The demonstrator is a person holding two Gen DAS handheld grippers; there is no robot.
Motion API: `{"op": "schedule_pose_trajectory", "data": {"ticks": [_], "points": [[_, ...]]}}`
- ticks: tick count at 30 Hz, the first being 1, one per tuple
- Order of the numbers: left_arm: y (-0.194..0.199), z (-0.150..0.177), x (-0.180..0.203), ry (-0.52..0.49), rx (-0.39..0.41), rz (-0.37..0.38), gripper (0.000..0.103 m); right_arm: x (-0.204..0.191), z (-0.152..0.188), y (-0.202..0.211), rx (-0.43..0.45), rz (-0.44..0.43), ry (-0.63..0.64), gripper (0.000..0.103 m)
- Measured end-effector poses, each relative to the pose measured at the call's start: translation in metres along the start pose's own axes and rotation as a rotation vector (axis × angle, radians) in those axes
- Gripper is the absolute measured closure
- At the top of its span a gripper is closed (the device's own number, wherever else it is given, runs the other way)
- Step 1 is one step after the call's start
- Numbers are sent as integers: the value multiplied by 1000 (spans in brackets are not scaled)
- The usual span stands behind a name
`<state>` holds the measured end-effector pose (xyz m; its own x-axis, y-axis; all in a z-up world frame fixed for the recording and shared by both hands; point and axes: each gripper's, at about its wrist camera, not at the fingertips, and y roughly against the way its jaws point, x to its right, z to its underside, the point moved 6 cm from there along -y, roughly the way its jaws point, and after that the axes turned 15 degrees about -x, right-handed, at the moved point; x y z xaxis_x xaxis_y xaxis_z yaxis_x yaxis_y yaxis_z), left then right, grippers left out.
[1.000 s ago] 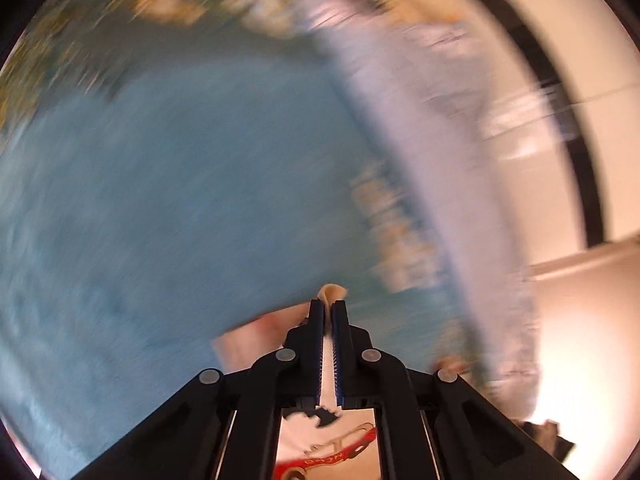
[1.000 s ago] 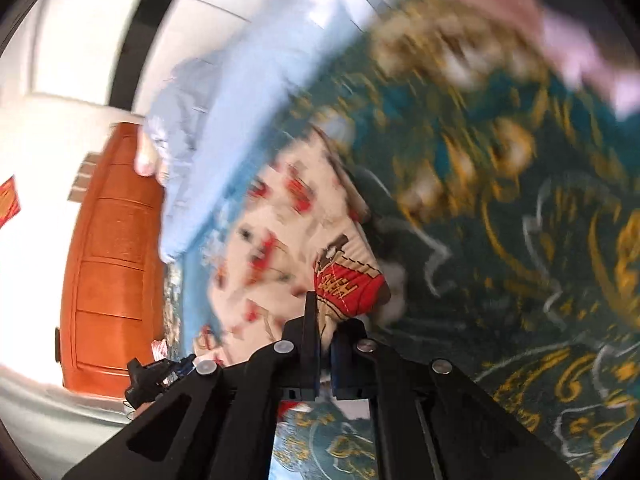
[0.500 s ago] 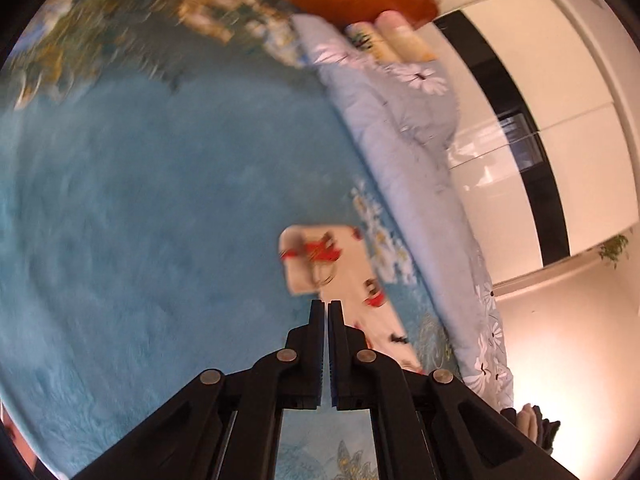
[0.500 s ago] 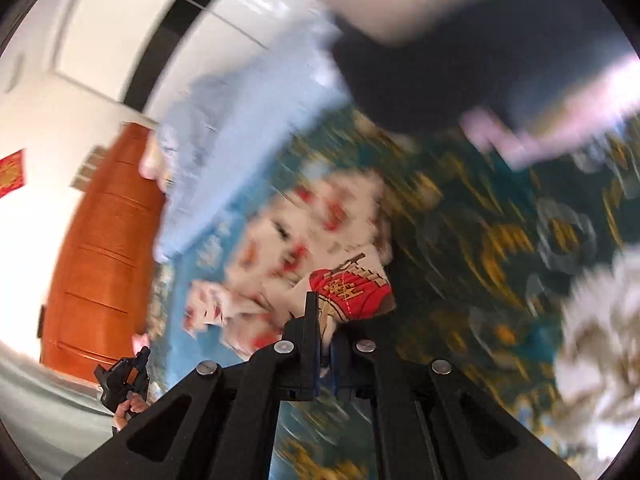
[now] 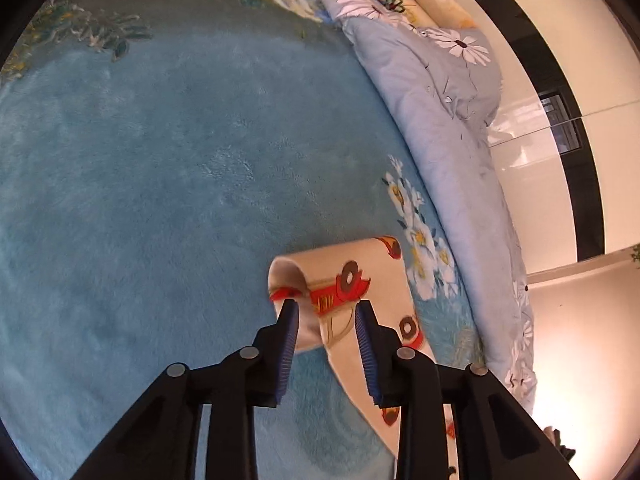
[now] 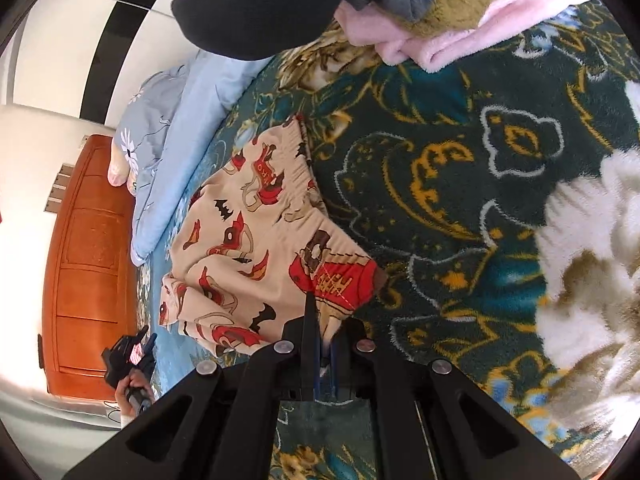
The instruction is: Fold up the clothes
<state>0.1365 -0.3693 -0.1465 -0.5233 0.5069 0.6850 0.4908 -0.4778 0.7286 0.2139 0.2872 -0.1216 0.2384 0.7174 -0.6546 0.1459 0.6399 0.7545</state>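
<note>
Blue blanket [image 5: 160,200] lies wide and bare left of the patterned trousers [image 6: 248,248]. Left claw [image 5: 326,312] released above the curled leg end; right claw [image 6: 320,320] clenched on a hem (quilt [image 5: 448,128] borders the far edge).

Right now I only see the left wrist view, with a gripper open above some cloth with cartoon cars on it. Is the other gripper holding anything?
Observer: Yes. The right gripper is shut on the car-print pants, pinching a corner by the waistband.
Operator: Are there any other clothes around?
Observer: A pile of pink and dark clothes lies on the blanket, beyond the waistband.
</note>
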Motion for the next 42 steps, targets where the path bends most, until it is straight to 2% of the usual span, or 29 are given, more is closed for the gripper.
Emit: {"op": "schedule_pose_trajectory", "data": {"ticks": [6, 9, 11, 12, 17, 20, 23, 25, 27, 30, 40, 42], "points": [[-15, -14, 1, -4, -25, 6, 71, 5, -3, -5, -22, 21, -20, 100], [-19, -20, -1, 20, -11, 14, 74, 7, -3, -10, -30, 32, -31, 100], [-17, -24, -3, 35, 14, 14, 94, 9, -3, -12, -35, 31, -46, 100], [-14, -26, -2, 38, 29, 12, 98, 11, -2, -13, -37, 30, -53, 100], [32, -31, 31, -70, 158, 53, 100, 13, -1, -15, -42, 37, -71, 100], [84, -29, 63, -184, 257, 134, 100, 11, 0, -15, -39, 43, -70, 100], [132, -12, 63, -256, 346, 172, 100, 7, 1, -14, -35, 41, -62, 100], [143, -3, 40, -239, 361, 131, 100, 5, 4, -16, -35, 34, -61, 100], [136, 6, -6, -147, 328, 65, 100, 7, 7, -18, -41, 24, -68, 100], [120, 19, -67, 0, 274, 6, 100, 11, 7, -20, -50, 8, -81, 100], [107, 58, -134, 166, 224, -72, 99, 3, 8, -11, -36, 41, -31, 100], [106, 63, -135, 171, 212, -78, 98, 4, 10, -9, -32, 44, -27, 100]]}}
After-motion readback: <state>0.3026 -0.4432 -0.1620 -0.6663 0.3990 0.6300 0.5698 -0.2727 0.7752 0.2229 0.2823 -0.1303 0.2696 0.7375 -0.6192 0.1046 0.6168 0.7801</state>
